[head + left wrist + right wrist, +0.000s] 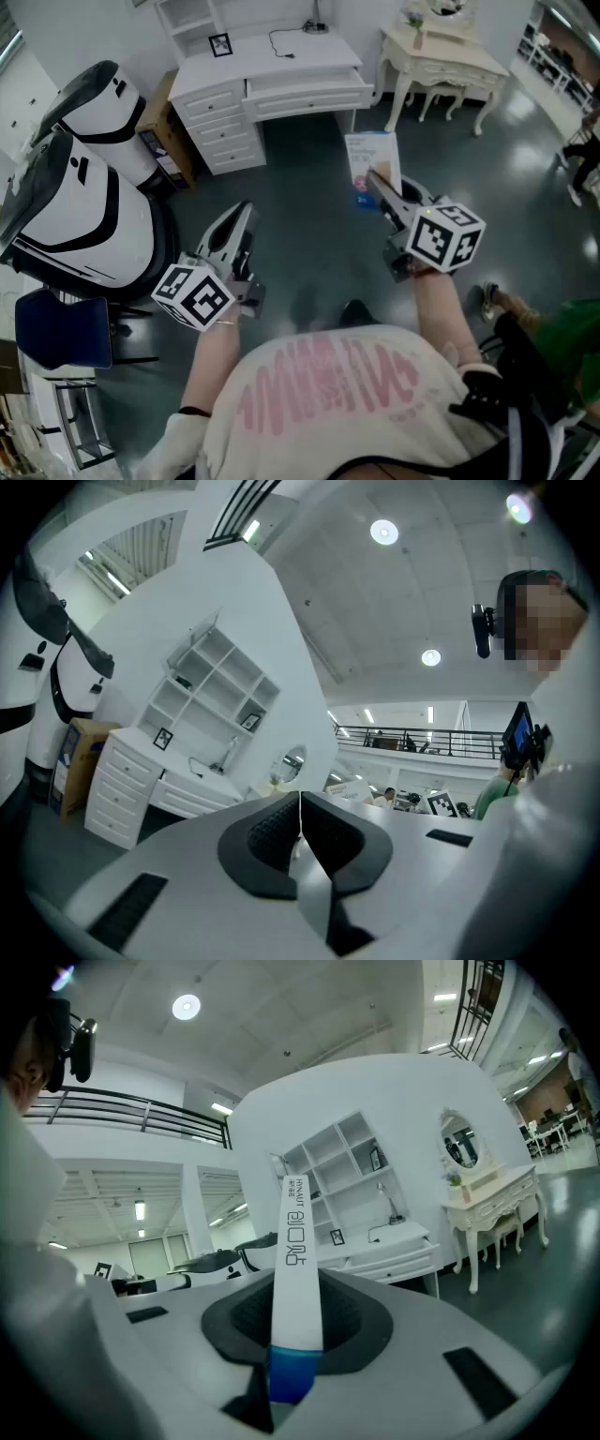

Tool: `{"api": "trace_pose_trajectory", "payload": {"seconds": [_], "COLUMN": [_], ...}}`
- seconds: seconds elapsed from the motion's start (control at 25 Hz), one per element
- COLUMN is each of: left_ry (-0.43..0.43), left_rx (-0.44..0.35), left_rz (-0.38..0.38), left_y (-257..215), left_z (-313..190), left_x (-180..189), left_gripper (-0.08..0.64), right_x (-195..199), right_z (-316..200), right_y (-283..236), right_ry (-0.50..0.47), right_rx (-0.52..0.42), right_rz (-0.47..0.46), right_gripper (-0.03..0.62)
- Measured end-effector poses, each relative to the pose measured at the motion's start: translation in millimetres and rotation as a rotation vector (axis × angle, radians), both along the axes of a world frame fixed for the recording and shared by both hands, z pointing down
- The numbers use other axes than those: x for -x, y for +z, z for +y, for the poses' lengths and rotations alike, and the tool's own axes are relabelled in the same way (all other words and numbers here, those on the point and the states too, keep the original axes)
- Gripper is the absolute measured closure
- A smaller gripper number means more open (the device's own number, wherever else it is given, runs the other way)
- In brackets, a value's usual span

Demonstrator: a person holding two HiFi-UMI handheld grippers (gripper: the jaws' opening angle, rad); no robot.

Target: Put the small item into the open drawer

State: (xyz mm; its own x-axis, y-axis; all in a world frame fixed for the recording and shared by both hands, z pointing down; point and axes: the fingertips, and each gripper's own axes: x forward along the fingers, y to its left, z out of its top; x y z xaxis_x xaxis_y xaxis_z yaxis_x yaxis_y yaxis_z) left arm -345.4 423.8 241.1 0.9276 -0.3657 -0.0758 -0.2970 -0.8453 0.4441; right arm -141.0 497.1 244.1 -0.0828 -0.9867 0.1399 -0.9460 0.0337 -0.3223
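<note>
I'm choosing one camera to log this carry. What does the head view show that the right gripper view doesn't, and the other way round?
Head view only: the left gripper, the marker cube on the right gripper, and the broad printed face of the white-and-blue box. Right gripper view only: the jaws pressed on the box's narrow edge, and a ceiling light overhead. Both: the right gripper holding that box, and the white desk with its open drawer.

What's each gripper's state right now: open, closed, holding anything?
Left gripper: closed, nothing between its jaws.
Right gripper: closed on the thin white-and-blue box.
</note>
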Motion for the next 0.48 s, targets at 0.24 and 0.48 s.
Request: {"api": "trace_pose_trajectory", "payload": {"seconds": [0.24, 0.48], "left_ry": [0.011, 0.002], "left_rx": [0.003, 0.027], "left_rz": [0.004, 0.001], "left_y": [-1, 19], "left_z": [0, -17], "left_x": [-2, -12], "left_gripper": [0.526, 0.526], "right_x": [-1, -15], "right_z": [-3, -21], "right_y": [5, 23], "right_ry": [0.000, -0.001], "right_rx": [0.021, 0.036], "right_rz": [0.002, -0.004], "right_gripper": [0.506, 0.506]}}
